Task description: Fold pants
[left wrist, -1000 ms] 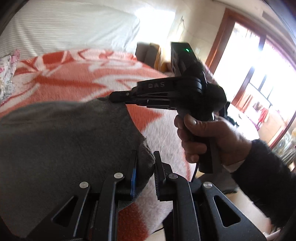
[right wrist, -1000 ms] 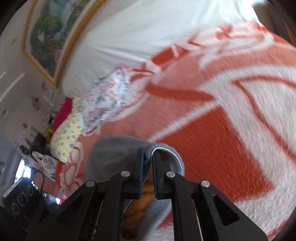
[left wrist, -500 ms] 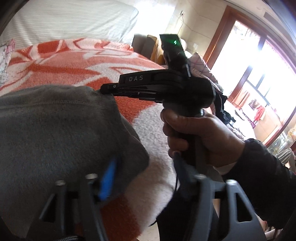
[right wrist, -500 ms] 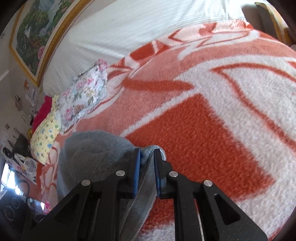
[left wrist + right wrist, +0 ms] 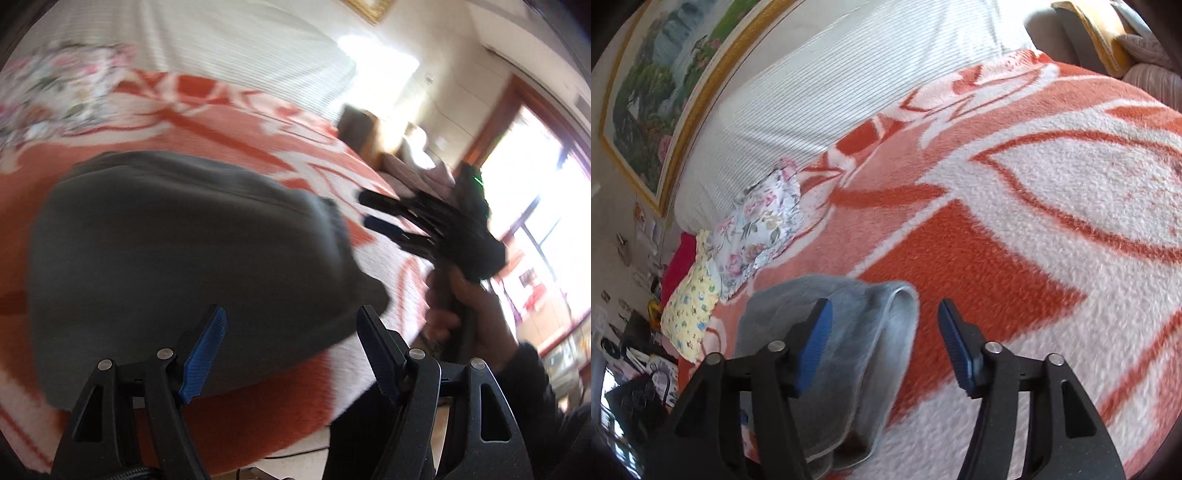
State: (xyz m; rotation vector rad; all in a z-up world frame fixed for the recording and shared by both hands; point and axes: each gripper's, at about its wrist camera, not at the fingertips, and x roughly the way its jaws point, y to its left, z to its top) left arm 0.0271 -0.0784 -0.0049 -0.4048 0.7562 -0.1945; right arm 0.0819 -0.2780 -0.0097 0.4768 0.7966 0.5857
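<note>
While our left gripper [image 5: 291, 347] lets go, its fingers [image 5: 205, 350] are spreading and nothing is pinched between them; in the left wrist view the pants [image 5: 177, 266] lie as a dark grey folded bundle on the orange-and-white blanket [image 5: 236, 129], close to the near edge of the bed, with one corner of cloth reaching toward the gap between the fingers. To finish this release well, we judge that we should draw straight back along the fingers, so no pad drags that corner and undoes the fold. Off to the right, the right gripper [image 5: 369, 212], held in a hand [image 5: 465, 306], sits blurred just beside the bundle's far end.

From the right wrist view, our right gripper [image 5: 884, 338] is opening too, its fingers [image 5: 816, 339] apart with no cloth clamped; the grey hem of the pants [image 5: 857, 332] loops up under the left pad, and we cannot tell whether they touch. We would lift clear before swinging away, then check that the edges lie square. A floral pillow [image 5: 761, 232] rests near the bed's far left side.
</note>
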